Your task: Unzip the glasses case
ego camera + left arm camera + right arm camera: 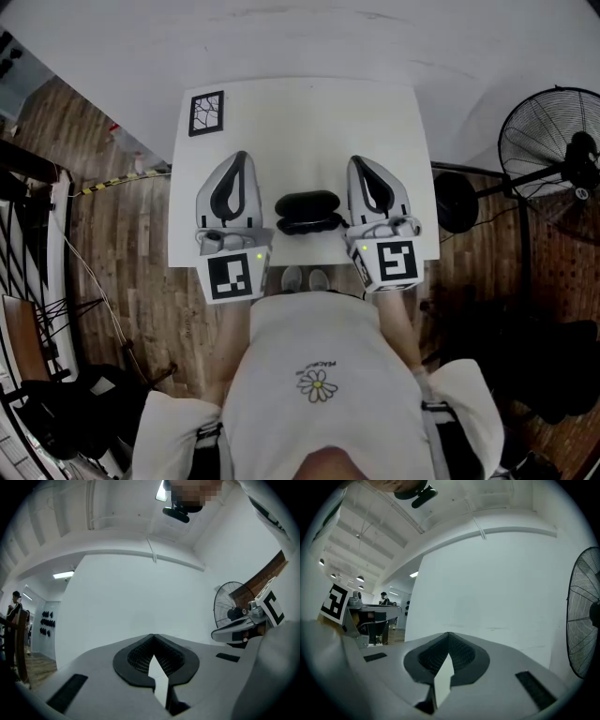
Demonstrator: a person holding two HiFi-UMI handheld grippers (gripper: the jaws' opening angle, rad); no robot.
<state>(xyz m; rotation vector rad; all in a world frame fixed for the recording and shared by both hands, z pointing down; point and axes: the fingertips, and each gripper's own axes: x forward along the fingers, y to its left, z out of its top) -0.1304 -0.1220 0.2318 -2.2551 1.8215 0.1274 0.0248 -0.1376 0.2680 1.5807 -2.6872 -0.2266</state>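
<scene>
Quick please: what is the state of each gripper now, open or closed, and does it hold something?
Left gripper: closed, holding nothing.
Right gripper: closed, holding nothing.

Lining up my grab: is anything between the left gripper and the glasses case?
No. The head view shows only a narrow strip of bare white table between the left gripper and the glasses case.

White table (319, 122), marker card (206, 113), standing fan (551, 141)

Plain recording studio or lab; white table (309, 131) with marker card (206, 113); pedestal fan (551, 150); wooden floor (122, 253).
</scene>
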